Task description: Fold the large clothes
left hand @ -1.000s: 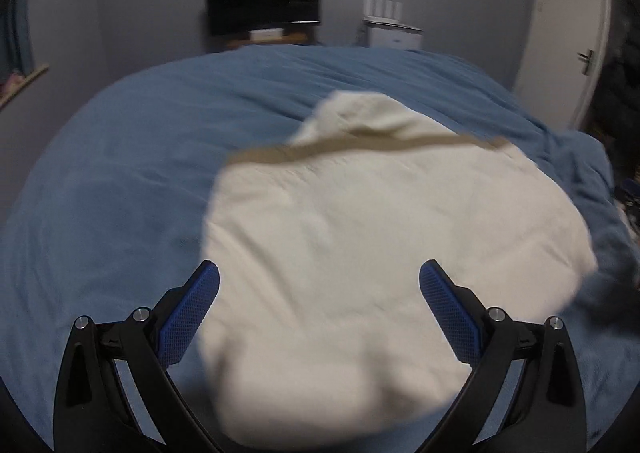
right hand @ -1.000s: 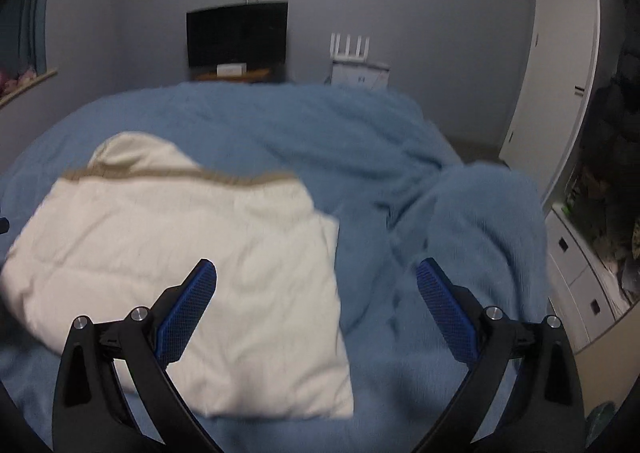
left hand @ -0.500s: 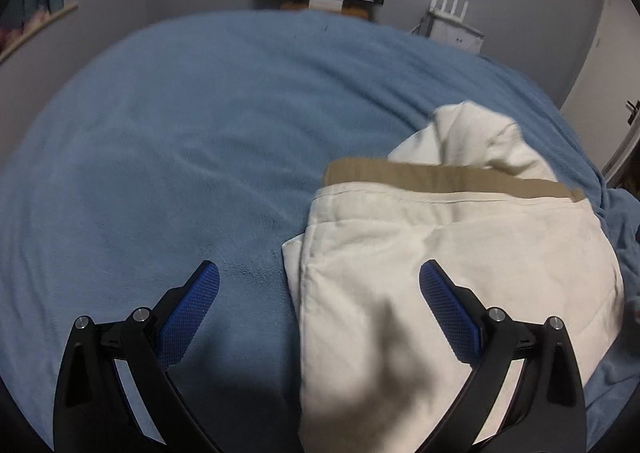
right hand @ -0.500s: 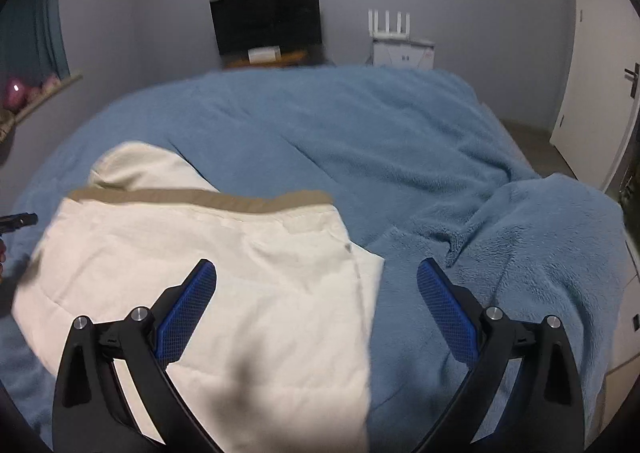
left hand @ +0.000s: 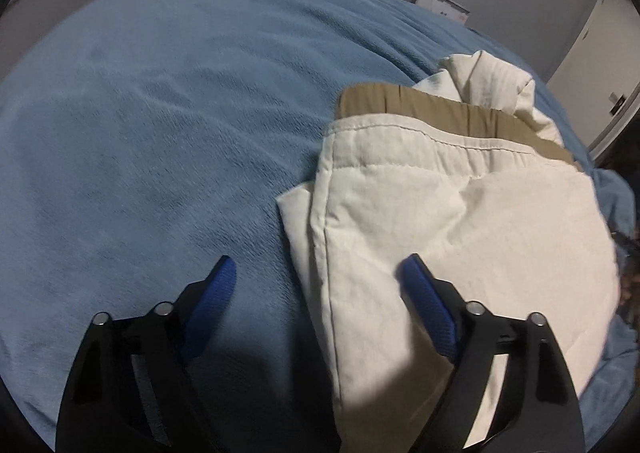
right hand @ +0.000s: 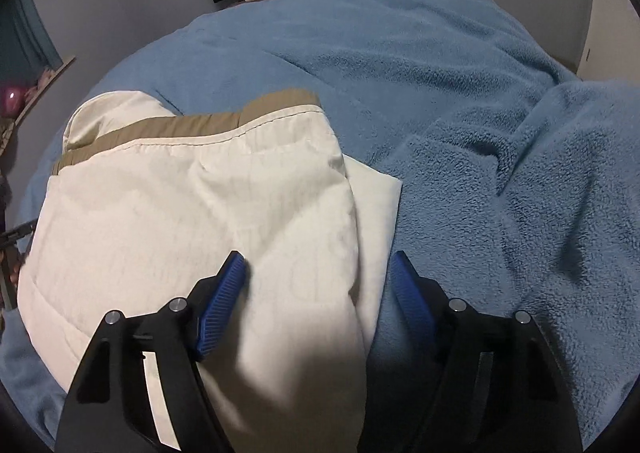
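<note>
Cream garment (left hand: pixel 460 213), part-folded w/ tan band (left hand: pixel 432 109) at far edge, lying on blue blanket (left hand: pixel 160 113) over bed. Left gripper (left hand: pixel 316 285) straddling garment's left edge, jaws spread but closing, edge between them, pads not yet pressing. Right gripper (right hand: pixel 316 277) same at right edge: closing, cloth (right hand: pixel 192 221) between jaws, no pinch yet.

Risks, prob.: closing too high catches top layer only, so under-flap (right hand: pixel 380 205) slips out and fold goes crooked. Closing too deep bites fluffy blanket (right hand: pixel 500 173) along w/ fabric, dragging bedding up. Uneven grip L vs R skews next fold. Slick fabric may slide from pads if pinch shallow.
</note>
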`<state>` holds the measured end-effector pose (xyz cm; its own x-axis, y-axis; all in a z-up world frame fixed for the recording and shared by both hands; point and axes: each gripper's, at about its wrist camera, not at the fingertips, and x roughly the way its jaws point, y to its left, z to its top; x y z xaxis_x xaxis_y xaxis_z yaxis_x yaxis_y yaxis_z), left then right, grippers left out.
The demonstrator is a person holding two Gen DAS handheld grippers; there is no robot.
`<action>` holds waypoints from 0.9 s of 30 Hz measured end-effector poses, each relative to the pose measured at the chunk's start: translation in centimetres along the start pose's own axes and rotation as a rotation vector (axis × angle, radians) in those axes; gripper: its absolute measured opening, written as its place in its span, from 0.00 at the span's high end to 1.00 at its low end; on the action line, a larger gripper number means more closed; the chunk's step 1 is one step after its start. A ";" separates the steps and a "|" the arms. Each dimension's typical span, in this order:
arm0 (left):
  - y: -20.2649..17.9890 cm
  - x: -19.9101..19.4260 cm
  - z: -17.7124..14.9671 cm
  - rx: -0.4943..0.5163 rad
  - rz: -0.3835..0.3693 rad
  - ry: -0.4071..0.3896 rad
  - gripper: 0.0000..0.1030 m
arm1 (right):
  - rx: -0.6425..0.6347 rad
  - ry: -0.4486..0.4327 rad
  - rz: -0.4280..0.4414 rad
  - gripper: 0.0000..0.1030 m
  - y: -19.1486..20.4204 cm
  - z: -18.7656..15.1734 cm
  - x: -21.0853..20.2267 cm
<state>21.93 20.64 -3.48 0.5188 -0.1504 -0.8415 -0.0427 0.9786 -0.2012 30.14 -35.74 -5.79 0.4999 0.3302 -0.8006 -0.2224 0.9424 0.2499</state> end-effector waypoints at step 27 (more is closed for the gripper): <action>2.3 5.1 0.5 -0.126 -0.326 0.083 0.49 | 0.281 0.121 0.434 0.51 -4.8 1.8 6.3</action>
<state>24.93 22.26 -7.95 0.4519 -0.4678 -0.7596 0.0062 0.8531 -0.5217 35.93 -38.10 -11.08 0.3076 0.7003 -0.6442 -0.1462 0.7037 0.6953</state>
